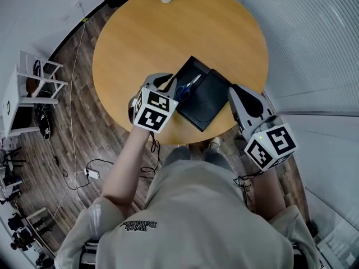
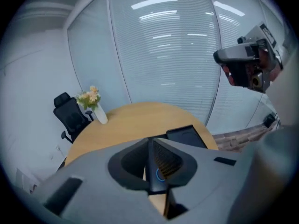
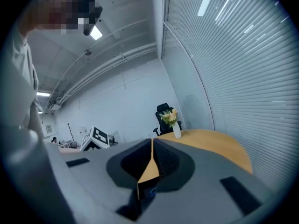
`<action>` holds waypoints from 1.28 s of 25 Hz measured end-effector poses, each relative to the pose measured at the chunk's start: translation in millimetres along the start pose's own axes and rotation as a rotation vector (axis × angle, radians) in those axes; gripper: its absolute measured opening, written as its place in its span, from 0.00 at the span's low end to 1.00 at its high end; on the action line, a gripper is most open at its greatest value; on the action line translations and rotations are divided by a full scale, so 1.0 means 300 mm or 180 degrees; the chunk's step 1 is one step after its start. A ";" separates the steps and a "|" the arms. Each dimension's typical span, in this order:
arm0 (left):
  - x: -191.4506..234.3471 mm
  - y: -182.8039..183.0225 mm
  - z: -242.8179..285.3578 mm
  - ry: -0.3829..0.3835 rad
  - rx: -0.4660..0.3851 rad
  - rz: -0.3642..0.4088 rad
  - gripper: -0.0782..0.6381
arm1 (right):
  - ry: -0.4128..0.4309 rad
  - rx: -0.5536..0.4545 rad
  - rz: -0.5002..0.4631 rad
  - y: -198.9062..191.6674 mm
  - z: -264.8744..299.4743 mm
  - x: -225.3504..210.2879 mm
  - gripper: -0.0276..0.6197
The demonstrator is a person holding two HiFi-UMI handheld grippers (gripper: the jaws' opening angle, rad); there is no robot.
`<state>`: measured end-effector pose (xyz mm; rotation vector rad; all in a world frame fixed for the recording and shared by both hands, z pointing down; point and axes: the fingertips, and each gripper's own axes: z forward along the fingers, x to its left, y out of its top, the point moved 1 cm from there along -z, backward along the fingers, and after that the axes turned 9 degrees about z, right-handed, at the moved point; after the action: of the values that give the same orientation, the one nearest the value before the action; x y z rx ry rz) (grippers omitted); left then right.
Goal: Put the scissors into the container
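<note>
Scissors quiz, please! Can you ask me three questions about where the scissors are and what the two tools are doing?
1. True or false: the scissors lie on the bare wood of the table.
2. Which tool is nearer the scissors? A: left tool. B: right tool.
3. Fill in: the scissors' handles are ____.

Key
1. False: they lie in the black container.
2. A.
3. Blue.
</note>
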<state>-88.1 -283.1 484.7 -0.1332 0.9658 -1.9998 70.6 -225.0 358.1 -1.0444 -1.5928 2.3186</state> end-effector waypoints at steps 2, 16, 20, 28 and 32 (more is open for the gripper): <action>0.015 0.061 -0.069 0.0103 -0.0221 0.0017 0.17 | 0.0028 -0.0062 -0.0058 0.028 -0.005 0.027 0.09; 0.095 0.419 -0.582 0.0824 -0.1663 0.0042 0.14 | 0.0184 -0.0560 -0.0548 0.265 -0.124 0.223 0.09; 0.092 0.482 -0.691 0.0945 -0.1923 0.0013 0.14 | 0.0216 -0.0706 -0.0638 0.317 -0.161 0.263 0.09; 0.051 0.517 -0.829 0.1139 -0.2141 0.0069 0.14 | 0.0258 -0.0835 -0.0825 0.371 -0.223 0.325 0.09; 0.036 0.499 -0.825 0.1135 -0.2127 0.0127 0.14 | 0.0264 -0.0811 -0.0911 0.348 -0.231 0.342 0.09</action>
<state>-100.7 -193.5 209.9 -0.1207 1.8274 -1.6190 63.1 -167.7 206.8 -0.8759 -1.8990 1.9026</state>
